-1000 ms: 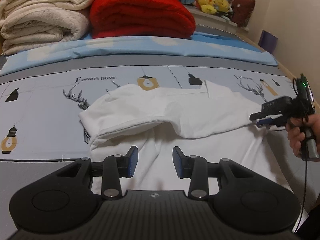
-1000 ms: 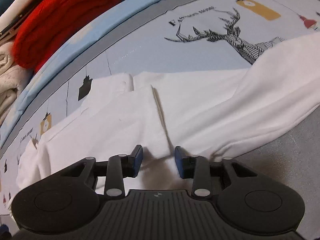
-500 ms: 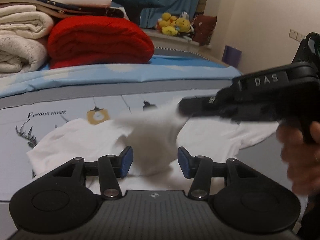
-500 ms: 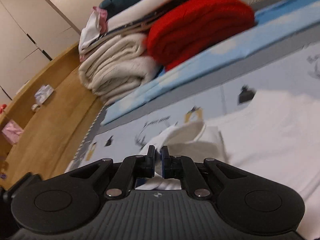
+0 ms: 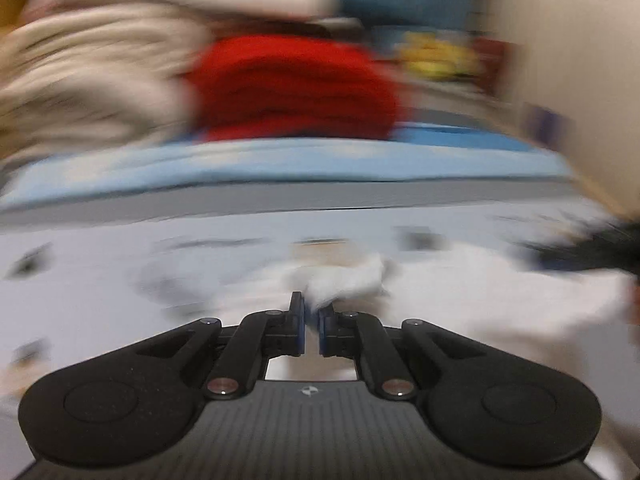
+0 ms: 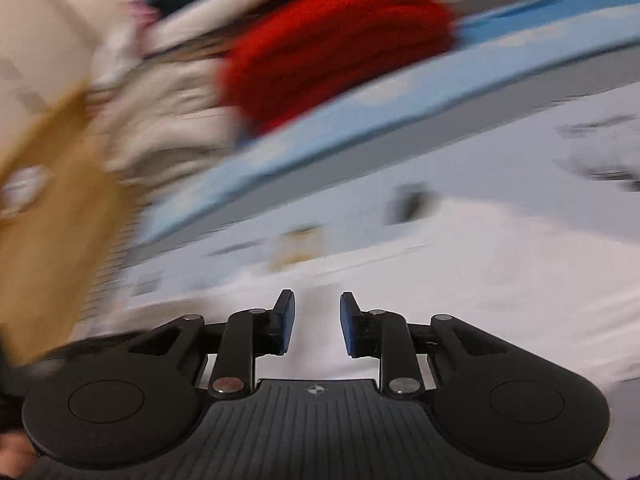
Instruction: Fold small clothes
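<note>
On the bed point(image 6: 480, 152), left hand-held gripper point(image 5: 311, 312) pinches the white garment point(image 5: 344, 282); right hand-held gripper point(image 6: 317, 312) opening, nothing between.

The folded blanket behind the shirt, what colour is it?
Red; the blanket shows best in the left wrist view.

- We see a bed point(image 5: 100, 248) under a printed pale sheet.
- Our white garment point(image 5: 500, 300) lies on it.
- Behind the garment sit a red blanket point(image 5: 292, 84) and cream blankets point(image 5: 92, 80).
</note>
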`<action>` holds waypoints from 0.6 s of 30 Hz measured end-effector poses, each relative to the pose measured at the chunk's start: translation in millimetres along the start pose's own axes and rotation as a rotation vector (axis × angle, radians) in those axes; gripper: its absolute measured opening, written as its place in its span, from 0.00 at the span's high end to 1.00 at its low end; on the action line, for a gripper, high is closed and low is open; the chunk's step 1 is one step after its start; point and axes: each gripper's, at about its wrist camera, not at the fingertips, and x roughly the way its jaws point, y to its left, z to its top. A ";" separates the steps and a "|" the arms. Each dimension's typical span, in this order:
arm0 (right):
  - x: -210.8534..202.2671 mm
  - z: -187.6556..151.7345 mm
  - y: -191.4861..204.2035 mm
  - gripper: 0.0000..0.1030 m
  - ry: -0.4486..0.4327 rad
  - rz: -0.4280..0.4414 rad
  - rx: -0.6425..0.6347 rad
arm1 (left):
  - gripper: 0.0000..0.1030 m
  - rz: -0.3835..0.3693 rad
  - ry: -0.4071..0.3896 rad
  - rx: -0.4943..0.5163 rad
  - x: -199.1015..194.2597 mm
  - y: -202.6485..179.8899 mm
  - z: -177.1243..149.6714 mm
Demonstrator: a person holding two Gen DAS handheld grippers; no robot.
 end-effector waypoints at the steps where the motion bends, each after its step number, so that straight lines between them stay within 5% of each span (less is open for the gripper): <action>1: 2.6 4.6 -11.1 0.74 -0.011 -0.082 0.021 | 0.94 0.110 0.020 -0.070 -2.5 39.4 0.9; 3: 6.6 9.2 -35.2 0.74 -0.021 -0.236 0.063 | 0.93 0.404 0.057 -0.197 -14.8 119.9 -1.3; 5: 11.3 8.8 -55.0 0.72 -0.007 -0.335 0.115 | 0.92 0.906 0.086 -0.230 -30.3 181.6 -8.0; 6: 12.3 6.1 -62.9 0.72 -0.001 -0.351 0.126 | 0.92 1.065 0.076 -0.237 -36.7 197.4 -9.1; 8: 19.5 3.7 -70.0 0.71 0.025 -0.380 0.121 | 0.87 0.963 0.000 -0.324 -47.0 204.7 -7.6; 10: 28.8 1.9 -70.9 0.67 0.043 -0.388 0.101 | 0.68 0.689 -0.036 -0.406 -37.5 186.6 -6.4; 12: 40.5 1.4 -73.0 0.61 0.070 -0.415 0.075 | 0.49 0.434 -0.008 -0.370 -12.5 154.1 -3.4; 15: 52.7 -2.5 -77.4 0.61 0.079 -0.446 0.039 | 0.48 0.156 0.078 -0.320 26.4 100.3 -8.8; 18: 66.4 -0.1 -78.5 0.61 0.066 -0.462 -0.033 | 0.48 0.050 0.096 -0.174 52.1 53.3 -12.4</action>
